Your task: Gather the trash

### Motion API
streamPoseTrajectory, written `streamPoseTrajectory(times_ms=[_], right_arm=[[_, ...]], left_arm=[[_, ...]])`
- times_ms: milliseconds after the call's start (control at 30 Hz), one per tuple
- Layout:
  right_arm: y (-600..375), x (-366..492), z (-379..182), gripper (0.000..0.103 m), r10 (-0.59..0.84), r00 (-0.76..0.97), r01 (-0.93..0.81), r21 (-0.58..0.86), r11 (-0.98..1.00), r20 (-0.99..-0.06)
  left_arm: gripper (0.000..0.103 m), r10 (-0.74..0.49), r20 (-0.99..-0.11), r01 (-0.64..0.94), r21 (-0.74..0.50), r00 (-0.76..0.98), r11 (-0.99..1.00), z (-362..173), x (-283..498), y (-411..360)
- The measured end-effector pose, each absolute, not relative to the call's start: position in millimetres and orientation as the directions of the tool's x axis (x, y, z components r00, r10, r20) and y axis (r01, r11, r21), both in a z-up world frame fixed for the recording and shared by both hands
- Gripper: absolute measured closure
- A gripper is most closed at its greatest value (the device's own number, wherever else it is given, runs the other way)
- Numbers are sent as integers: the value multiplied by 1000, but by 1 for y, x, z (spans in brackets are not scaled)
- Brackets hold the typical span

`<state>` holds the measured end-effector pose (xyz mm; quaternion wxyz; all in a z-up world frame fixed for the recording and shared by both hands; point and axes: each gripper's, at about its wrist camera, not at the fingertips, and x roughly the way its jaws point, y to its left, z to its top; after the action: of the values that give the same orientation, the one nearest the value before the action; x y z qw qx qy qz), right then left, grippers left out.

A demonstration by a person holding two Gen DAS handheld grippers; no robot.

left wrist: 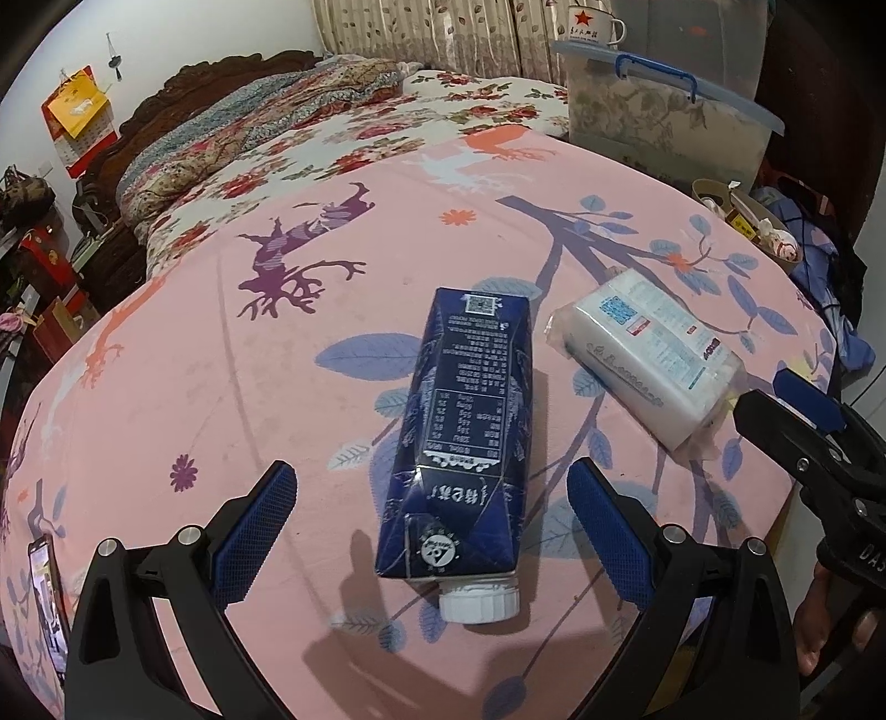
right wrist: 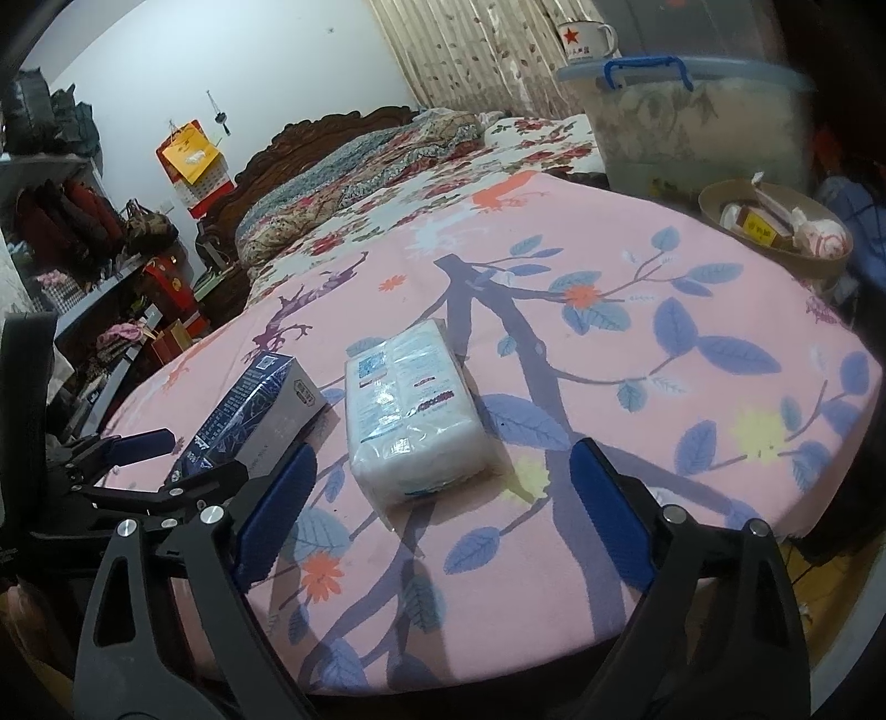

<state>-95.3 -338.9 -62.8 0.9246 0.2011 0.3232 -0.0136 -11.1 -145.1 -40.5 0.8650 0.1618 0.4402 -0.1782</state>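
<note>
A dark blue milk carton point(left wrist: 462, 437) with a white screw cap point(left wrist: 479, 602) lies on its side on the pink cloth-covered table point(left wrist: 221, 354). My left gripper point(left wrist: 432, 493) is open, its blue pads on either side of the carton's cap end, not touching. A white pack of tissues point(left wrist: 648, 360) in clear wrap lies to the right. In the right wrist view my right gripper point(right wrist: 437, 476) is open just in front of the tissue pack point(right wrist: 412, 421), with the carton point(right wrist: 249, 415) to its left.
A round tan basket point(right wrist: 775, 232) with scraps sits at the table's far right edge. A clear storage bin point(right wrist: 698, 122) with a blue handle and a mug point(right wrist: 587, 39) stand behind. A bed point(left wrist: 310, 127) with floral bedding lies beyond the table. A phone point(left wrist: 47, 598) lies at the table's left edge.
</note>
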Motion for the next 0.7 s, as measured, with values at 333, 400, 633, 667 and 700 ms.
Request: streamPoseTrajectory(times_ms=[333, 400, 633, 667, 700], right_arm=[[-331, -73, -70, 12, 93, 762, 119, 279, 953, -641], [-329, -68, -72, 11, 93, 757, 113, 269, 957, -647], [-320, -53, -81, 26, 82, 737, 76, 202, 976, -671], [-317, -52, -81, 38, 77, 739, 63, 183, 981, -669], [-317, -52, -80, 41, 86, 745, 50, 184, 982, -662]], left_arm=[[9, -173, -841, 466, 103, 513, 879, -51, 0, -154], [9, -171, -845, 463, 99, 506, 881, -54, 3, -154], [55, -204, -871, 472, 36, 446, 881, -63, 11, -150], [55, -200, -868, 471, 43, 454, 881, -63, 10, -150], [56, -201, -867, 477, 48, 456, 878, -62, 10, -151]])
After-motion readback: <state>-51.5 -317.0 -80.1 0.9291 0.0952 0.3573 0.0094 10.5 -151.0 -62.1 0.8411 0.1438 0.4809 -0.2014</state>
